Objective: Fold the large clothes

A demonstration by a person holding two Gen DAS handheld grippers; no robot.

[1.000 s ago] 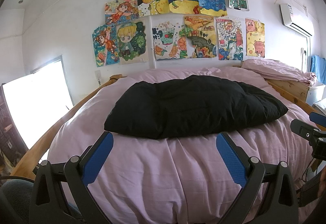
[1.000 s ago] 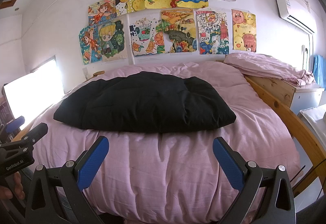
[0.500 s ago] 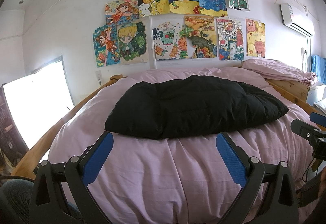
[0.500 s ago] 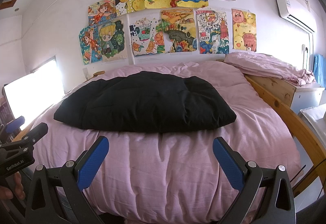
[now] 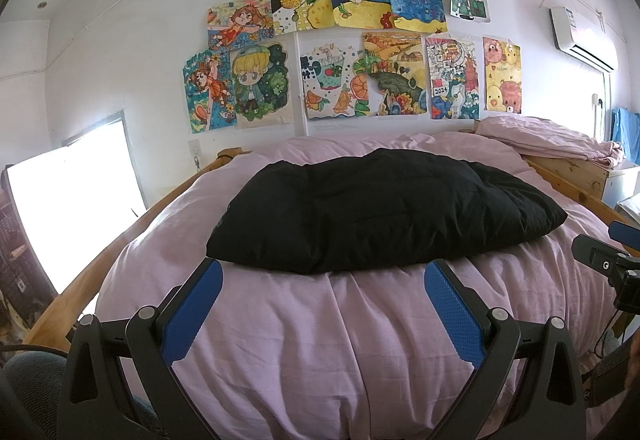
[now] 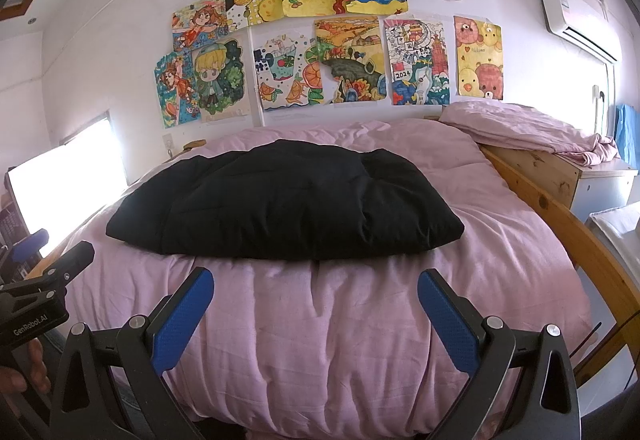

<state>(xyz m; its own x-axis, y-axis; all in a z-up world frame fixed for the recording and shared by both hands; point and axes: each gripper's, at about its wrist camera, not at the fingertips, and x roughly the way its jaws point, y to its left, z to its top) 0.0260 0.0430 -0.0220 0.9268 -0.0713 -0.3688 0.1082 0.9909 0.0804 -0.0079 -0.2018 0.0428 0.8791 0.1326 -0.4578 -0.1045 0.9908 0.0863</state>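
Observation:
A puffy black padded garment (image 5: 384, 207) (image 6: 288, 199) lies folded into a wide block across the middle of a bed covered in a pink duvet (image 5: 320, 332) (image 6: 320, 320). My left gripper (image 5: 323, 280) hovers open at the bed's near edge, short of the garment, with nothing between its blue pads. My right gripper (image 6: 316, 286) is open too and holds nothing, level with the near edge. In the left wrist view the right gripper (image 5: 608, 260) shows at the right edge. The left gripper (image 6: 44, 272) shows at the left in the right wrist view, with a hand (image 6: 24, 372) under it.
Wooden bed rails (image 6: 568, 232) (image 5: 72, 304) run along both sides. Folded pink bedding (image 6: 528, 131) rests on a wooden cabinet at the right. Children's drawings (image 5: 344, 47) cover the wall behind the bed. A bright window (image 5: 72, 207) is at the left, an air conditioner (image 5: 580, 39) high on the right.

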